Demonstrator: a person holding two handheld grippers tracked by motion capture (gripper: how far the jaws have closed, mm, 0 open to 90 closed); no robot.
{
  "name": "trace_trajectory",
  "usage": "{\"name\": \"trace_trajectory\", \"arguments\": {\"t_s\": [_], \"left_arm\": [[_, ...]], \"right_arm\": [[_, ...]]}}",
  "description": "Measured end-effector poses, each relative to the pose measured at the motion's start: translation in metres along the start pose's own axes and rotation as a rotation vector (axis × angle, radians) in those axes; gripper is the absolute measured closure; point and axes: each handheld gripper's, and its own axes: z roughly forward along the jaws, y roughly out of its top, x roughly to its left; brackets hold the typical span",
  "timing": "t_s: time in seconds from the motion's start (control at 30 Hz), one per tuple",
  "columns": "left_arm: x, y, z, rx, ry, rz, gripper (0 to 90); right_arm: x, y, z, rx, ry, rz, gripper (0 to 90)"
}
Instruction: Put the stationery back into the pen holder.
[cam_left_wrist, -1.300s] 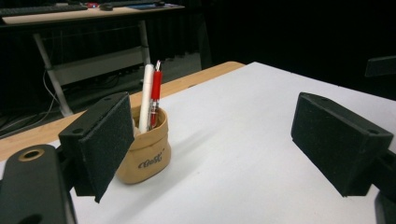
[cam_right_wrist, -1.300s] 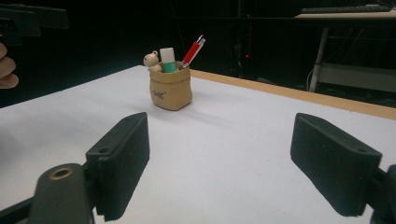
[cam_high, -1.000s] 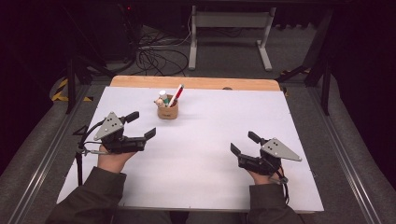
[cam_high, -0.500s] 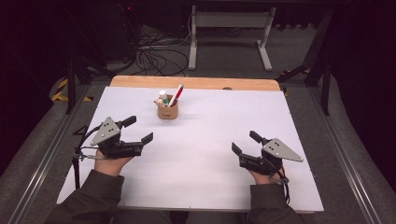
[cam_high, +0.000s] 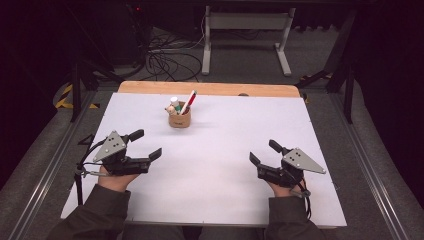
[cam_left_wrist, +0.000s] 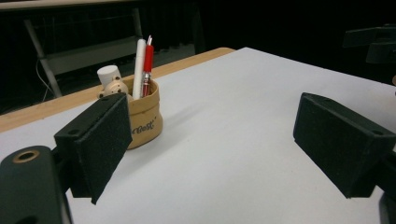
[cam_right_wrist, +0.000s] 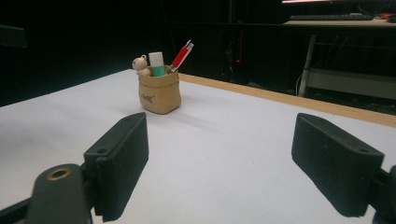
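Observation:
A small tan pouch-shaped holder (cam_high: 179, 119) stands on the white table (cam_high: 220, 145) toward the back, left of centre. A red pen (cam_high: 189, 101), a white tube and a small bear figure stick out of it. My left gripper (cam_high: 146, 144) rests at the table's left side, open, jaws wide apart and empty. The right gripper (cam_high: 264, 152) sits at the right side, also open and empty. Seen from the left gripper, the holder (cam_left_wrist: 144, 116) stands just beyond the left jaw. From the right gripper, the holder (cam_right_wrist: 159, 94) is farther off, with bare table between.
A wooden strip (cam_high: 210, 89) runs along the table's far edge. Beyond it are cables (cam_high: 165, 60) on the floor and a metal frame (cam_high: 245, 30). A metal rail (cam_high: 45, 170) borders the table's left side.
The left hand and its gripper have drifted slightly toward the near left edge of the table. The right gripper has kept still.

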Motion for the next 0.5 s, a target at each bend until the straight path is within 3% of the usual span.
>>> {"name": "trace_trajectory", "arguments": {"t_s": [0.5], "left_arm": [[0.0001, -0.0068, -0.0101, 0.005, -0.008, -0.004, 11.8]], "right_arm": [[-0.0028, 0.0012, -0.0043, -0.011, -0.014, 0.001, 19.6]]}}
